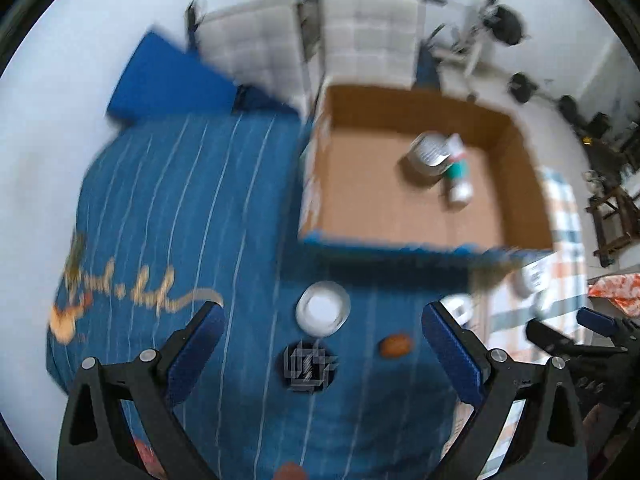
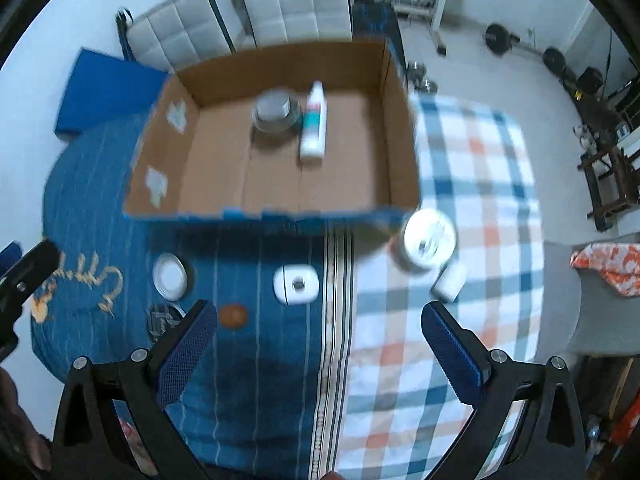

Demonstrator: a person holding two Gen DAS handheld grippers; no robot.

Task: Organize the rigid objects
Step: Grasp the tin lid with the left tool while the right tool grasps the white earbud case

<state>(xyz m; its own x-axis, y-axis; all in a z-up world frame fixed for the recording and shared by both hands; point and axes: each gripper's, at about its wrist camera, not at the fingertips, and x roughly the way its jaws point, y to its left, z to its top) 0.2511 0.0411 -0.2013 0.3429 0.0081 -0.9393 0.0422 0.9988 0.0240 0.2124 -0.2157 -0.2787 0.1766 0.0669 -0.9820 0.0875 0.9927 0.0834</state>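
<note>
— Where are the things?
— A jar (image 2: pixel 275 114) and a bottle (image 2: pixel 314 124) lie in the cardboard box (image 2: pixel 396 128). A white lid (image 1: pixel 322 309), a brown disc (image 1: pixel 395 345) and a white case (image 2: pixel 296 284) sit on the blue blanket (image 1: pixel 160 200).
— And the grippers?
— The left gripper (image 1: pixel 320 344) and right gripper (image 2: pixel 318 334) hang above, fingers spread wide, holding nothing.

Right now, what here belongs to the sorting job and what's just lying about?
Job:
cardboard box
can and bottle inside it
white lid
white case
large jar
small white bottle
brown disc

Lying about:
chairs
blue mat
weights
</note>
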